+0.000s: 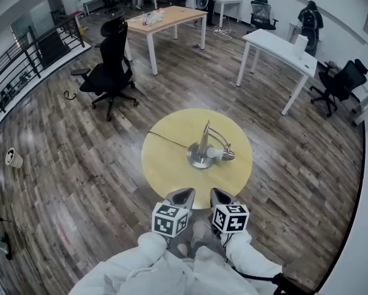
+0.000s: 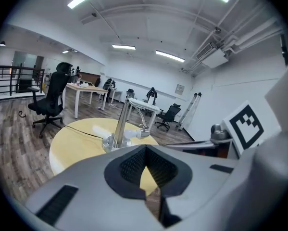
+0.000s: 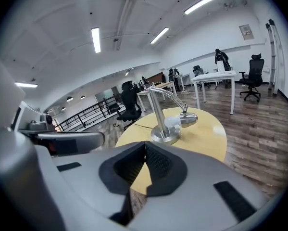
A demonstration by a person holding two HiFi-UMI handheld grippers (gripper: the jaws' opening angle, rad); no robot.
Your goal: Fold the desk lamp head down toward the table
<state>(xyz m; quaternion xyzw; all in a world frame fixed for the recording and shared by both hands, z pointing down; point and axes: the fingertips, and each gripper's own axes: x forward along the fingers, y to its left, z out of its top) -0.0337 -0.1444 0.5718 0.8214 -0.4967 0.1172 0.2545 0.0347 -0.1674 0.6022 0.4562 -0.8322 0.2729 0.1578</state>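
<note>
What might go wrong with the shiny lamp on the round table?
The cord runs from the lamp across the yellow table to its edge; a snag there might drag the lamp. The left tongs and right tongs are both shut, so reaching in like that might just shove the lamp over.

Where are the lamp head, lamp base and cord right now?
lamp head (image 1: 228,155), head view, on its metal shade.
lamp base (image 1: 194,160), head view, on the round foot's left part.
cord (image 1: 168,139), head view, midway along the dark wire.
</note>
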